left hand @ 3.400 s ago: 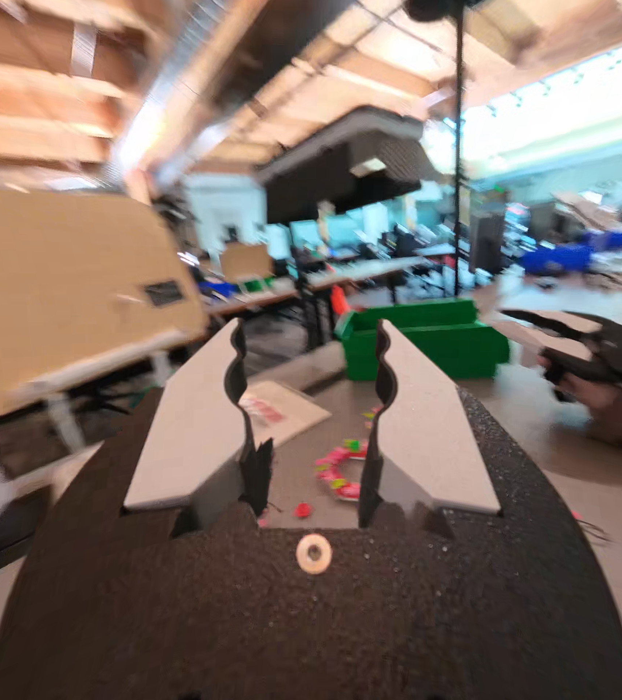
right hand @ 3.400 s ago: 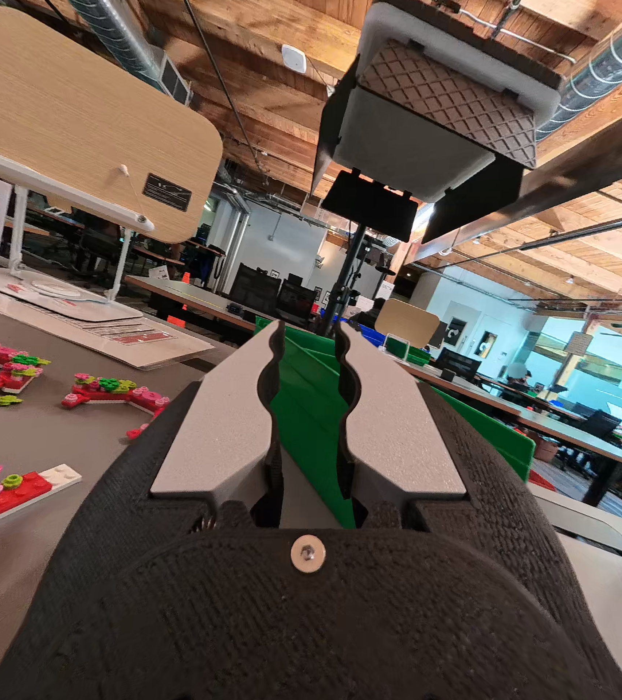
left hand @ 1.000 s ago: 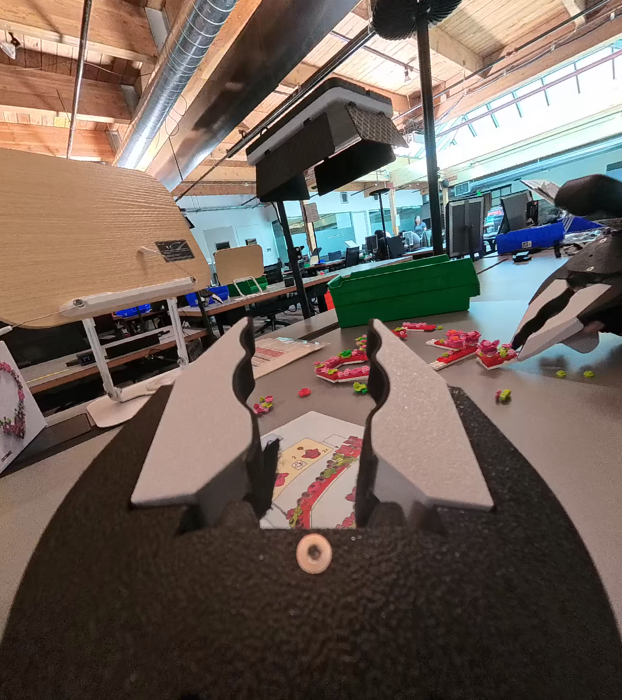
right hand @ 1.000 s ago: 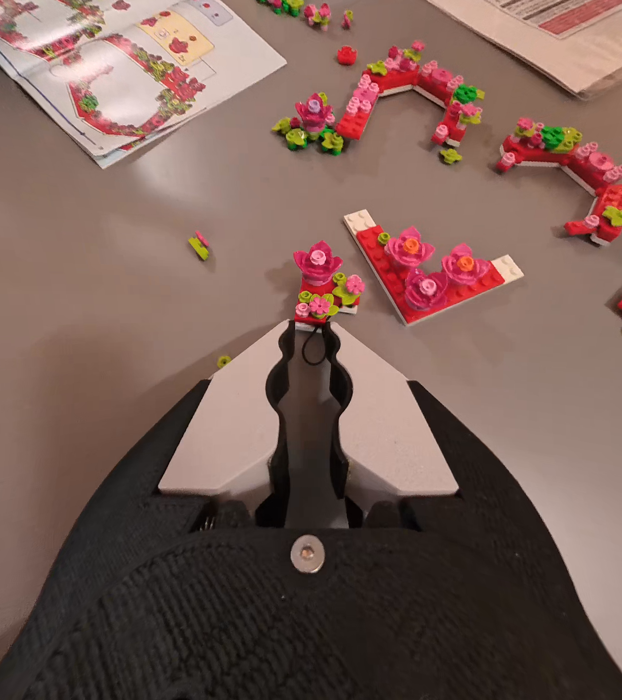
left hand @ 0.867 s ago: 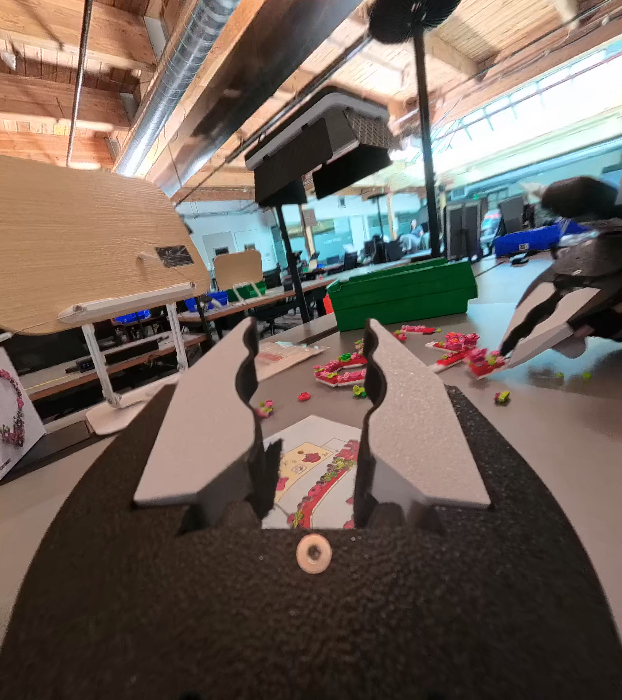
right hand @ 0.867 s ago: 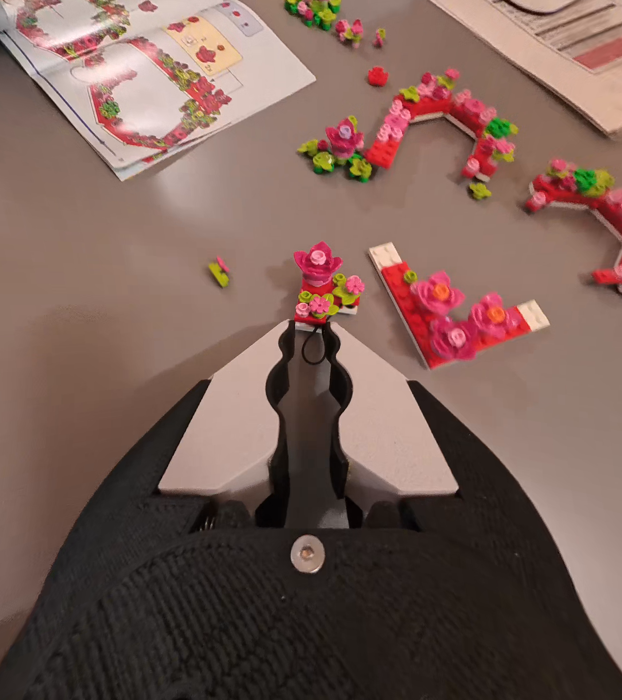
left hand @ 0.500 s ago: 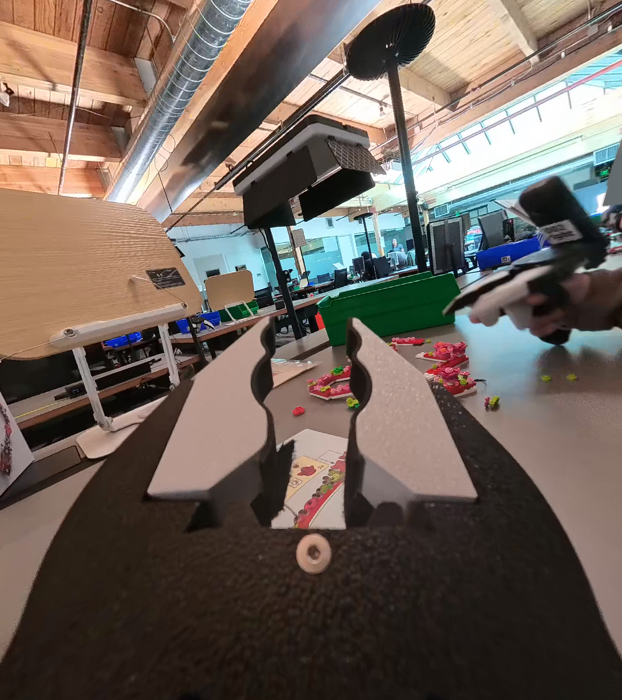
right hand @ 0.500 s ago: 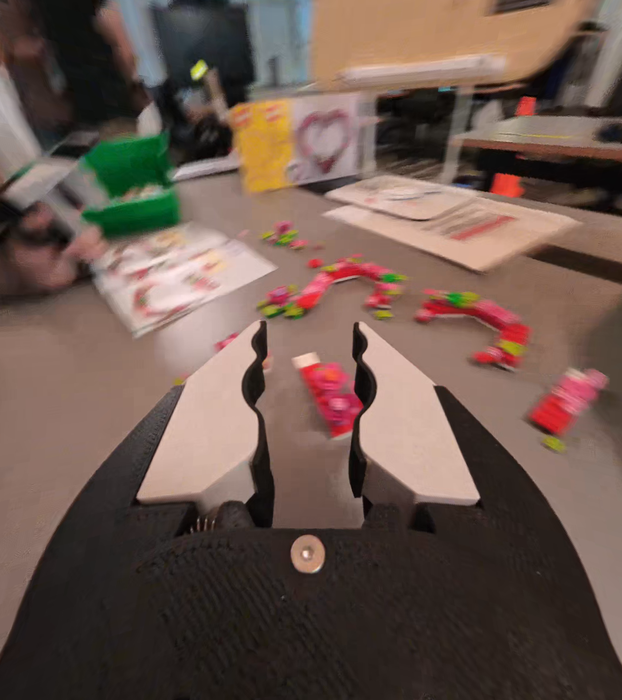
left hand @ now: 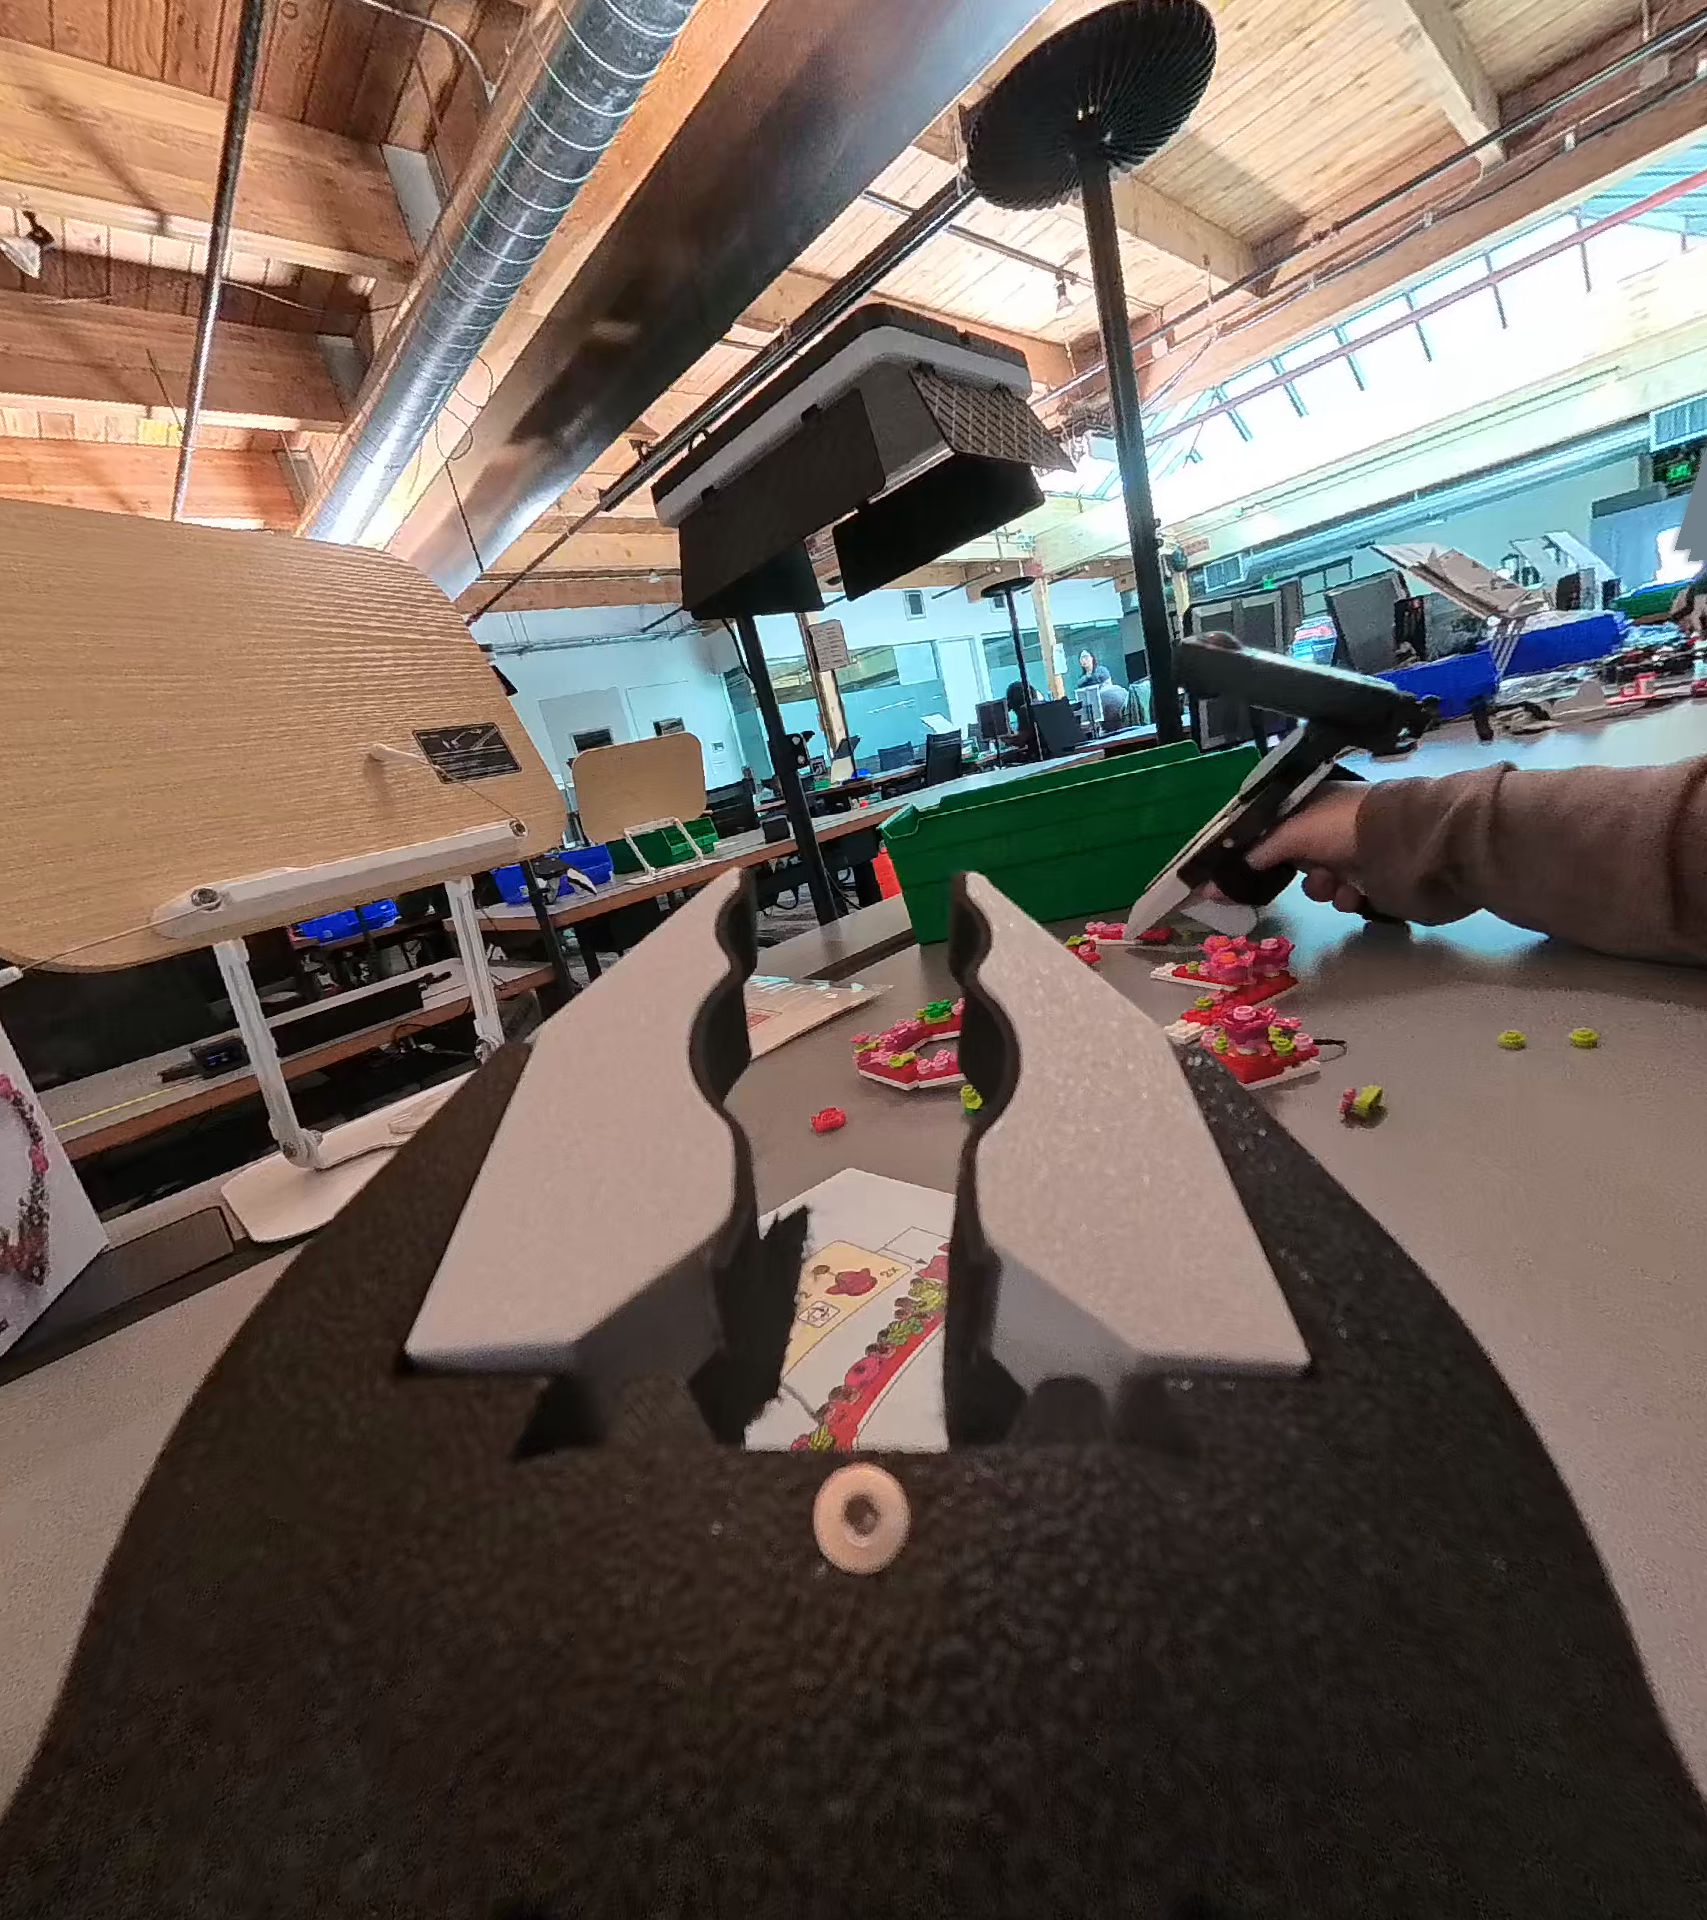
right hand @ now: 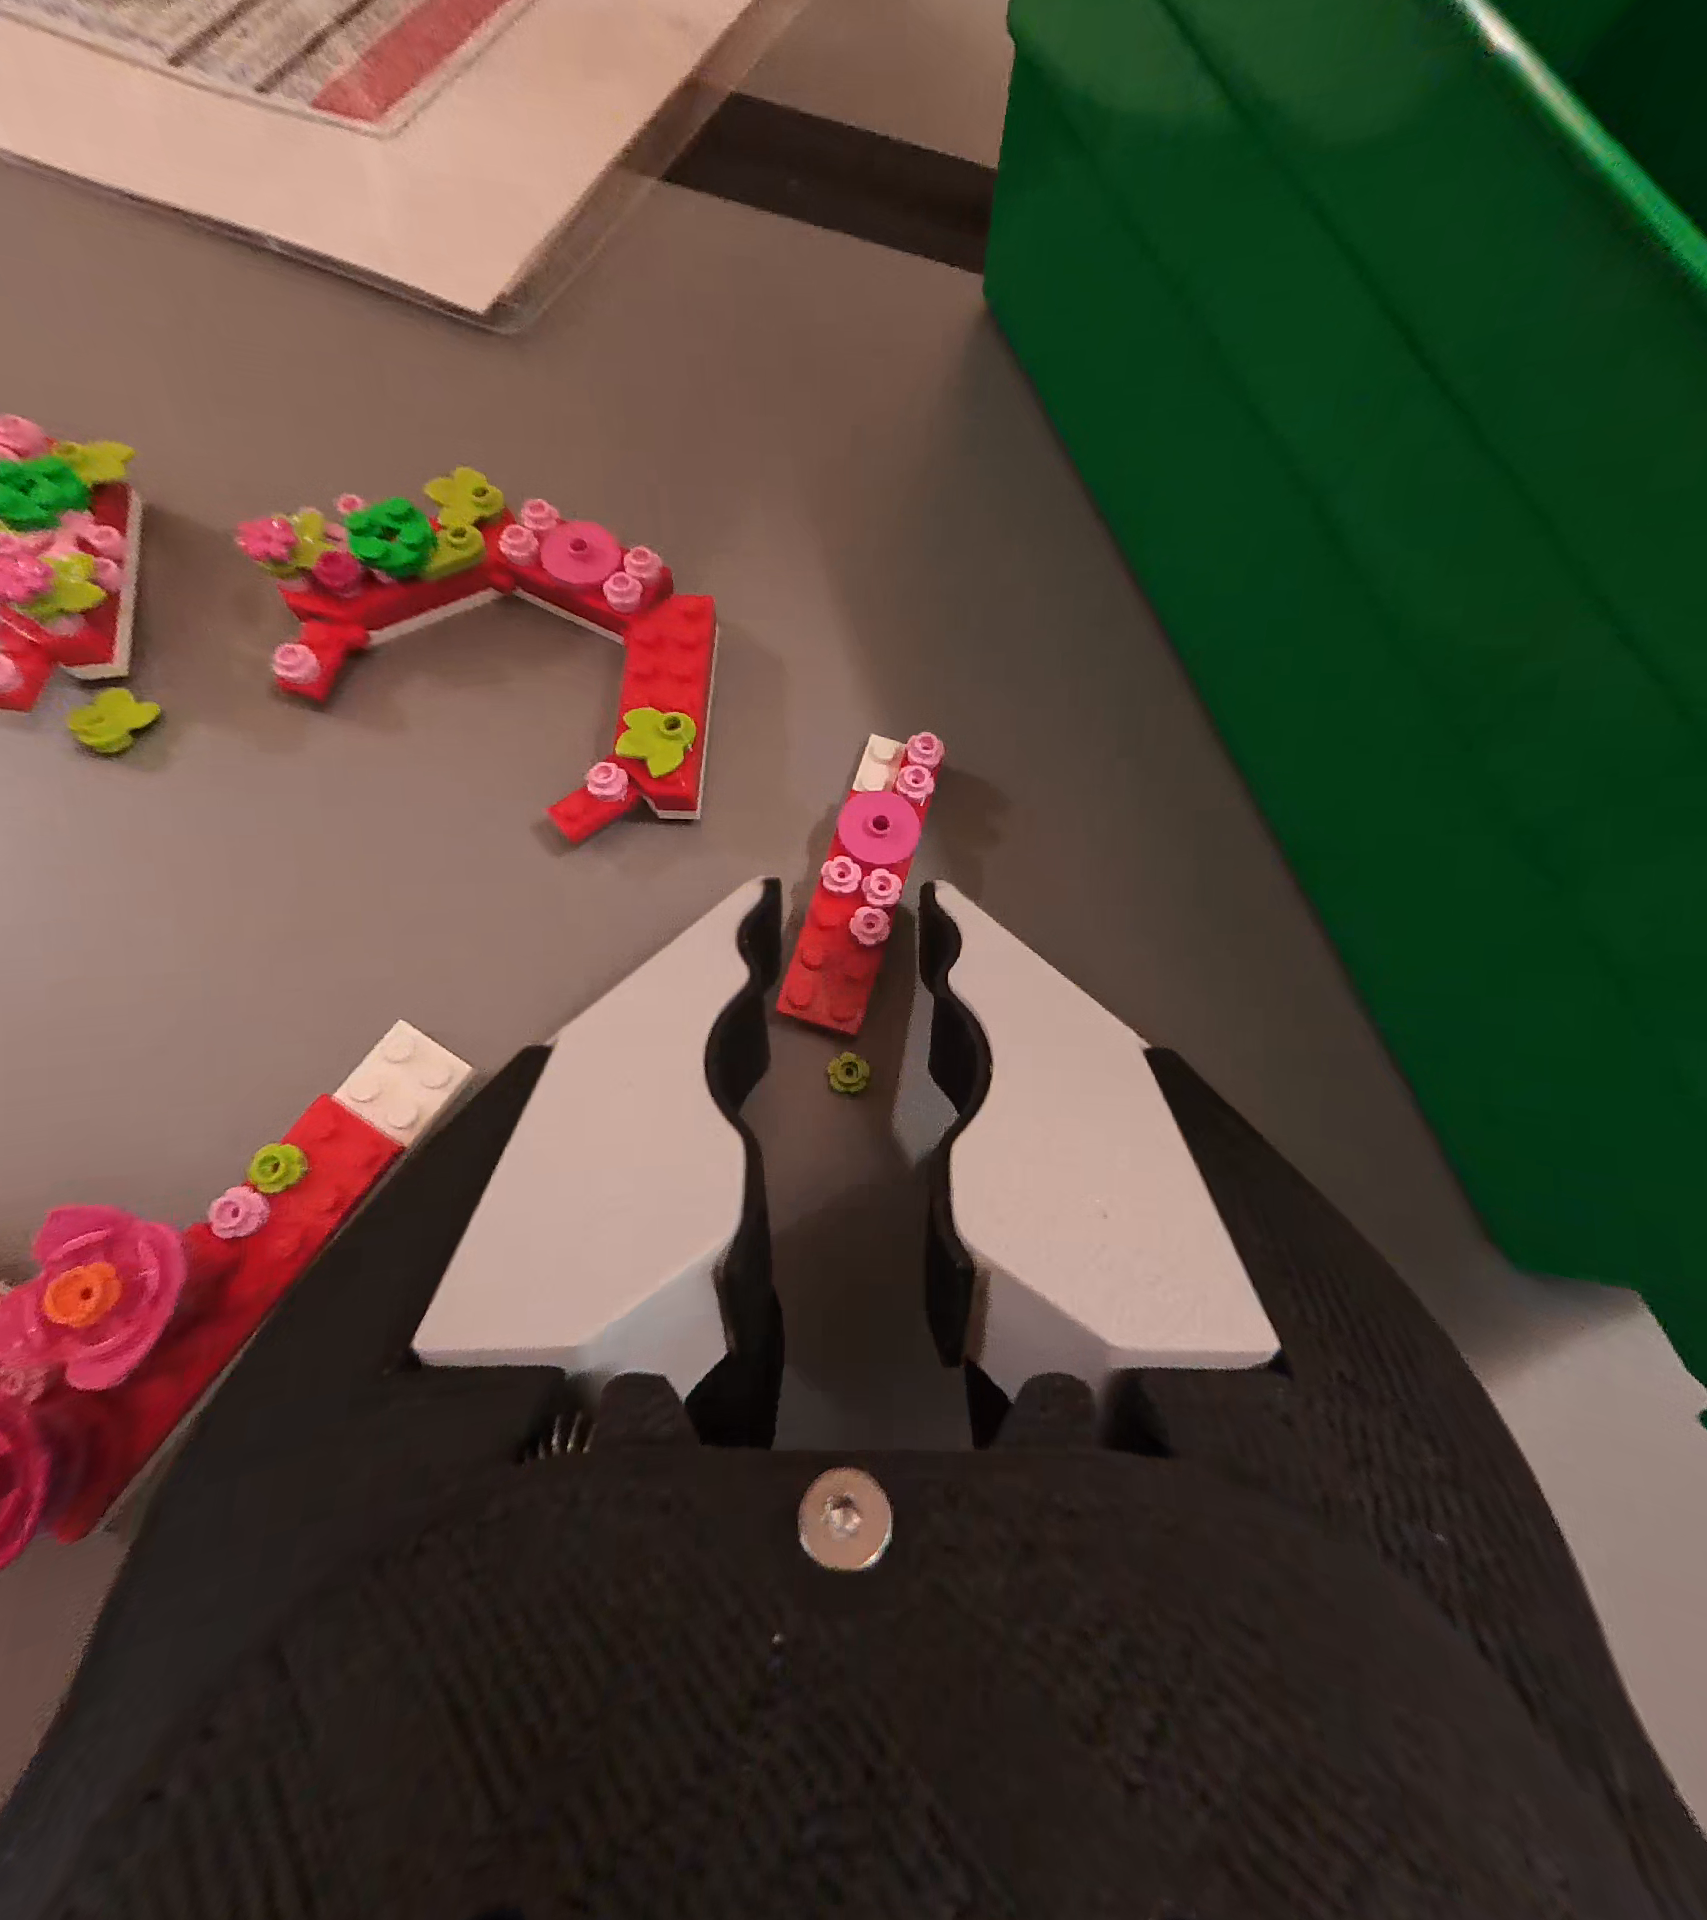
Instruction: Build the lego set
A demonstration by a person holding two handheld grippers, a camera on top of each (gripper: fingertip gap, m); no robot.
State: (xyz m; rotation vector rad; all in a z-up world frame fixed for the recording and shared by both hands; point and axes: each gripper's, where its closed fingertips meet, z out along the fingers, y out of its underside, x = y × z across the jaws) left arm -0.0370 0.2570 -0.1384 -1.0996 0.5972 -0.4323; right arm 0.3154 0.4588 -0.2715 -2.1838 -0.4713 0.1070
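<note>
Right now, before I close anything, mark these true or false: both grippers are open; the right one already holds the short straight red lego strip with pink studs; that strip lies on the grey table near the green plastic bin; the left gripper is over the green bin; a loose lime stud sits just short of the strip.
1. Both the left gripper and the right gripper are open. True.
2. The right gripper holds the short straight red lego strip with pink studs. False: its fingers straddle the strip's near end, unclosed.
3. The strip lies on the grey table near the green plastic bin. True.
4. The left gripper is over the green bin. False: it is over the open instruction booklet.
5. A loose lime stud sits just short of the strip. True.
</note>
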